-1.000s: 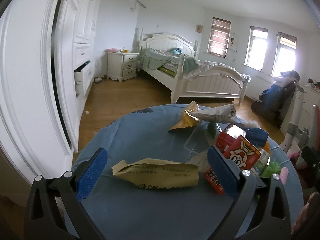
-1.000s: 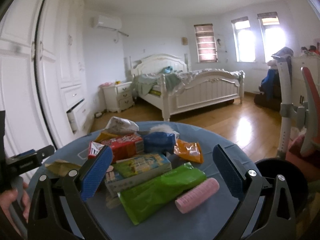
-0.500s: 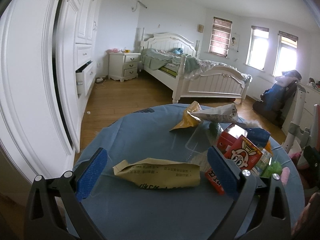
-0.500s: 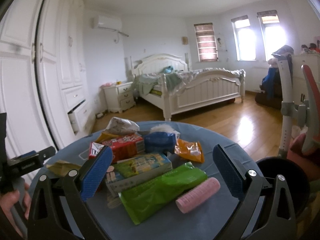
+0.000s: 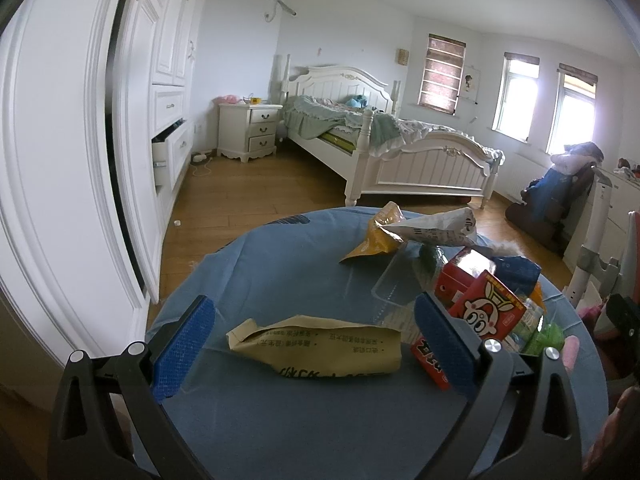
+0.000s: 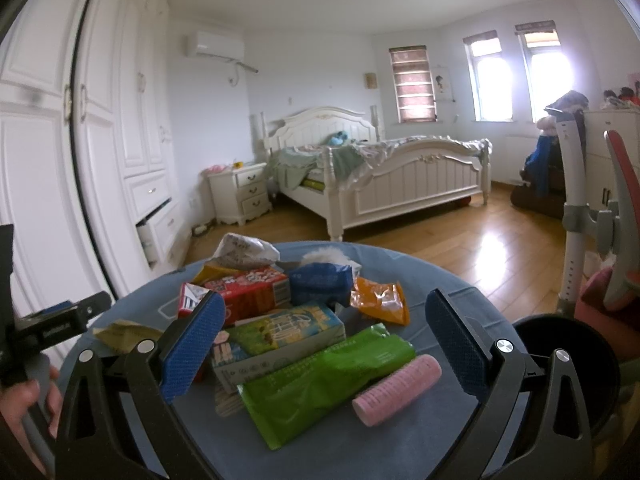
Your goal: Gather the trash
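Note:
Trash lies on a round blue-covered table [image 5: 280,272]. My left gripper [image 5: 316,344] is open, its jaws either side of a crumpled tan paper packet [image 5: 320,348] lying flat. Beside it stand a red carton [image 5: 484,312], a clear plastic tray [image 5: 394,288], a yellow wrapper [image 5: 376,236] and a white bag [image 5: 436,228]. My right gripper [image 6: 324,348] is open above a green wrapper [image 6: 320,376], a pink roller [image 6: 396,388], a green-white box [image 6: 280,336], a red box [image 6: 248,292], a blue pack [image 6: 320,284] and an orange packet [image 6: 380,300].
A black bin [image 6: 568,364] stands low at the table's right edge. White wardrobes [image 5: 60,160] with an open drawer line the left. A white bed [image 5: 392,148] and nightstand [image 5: 248,132] stand beyond on the wood floor. A chair [image 6: 616,232] is at right.
Both grippers stay open and nearly still. The views have shifted only slightly, and the trash has not moved.

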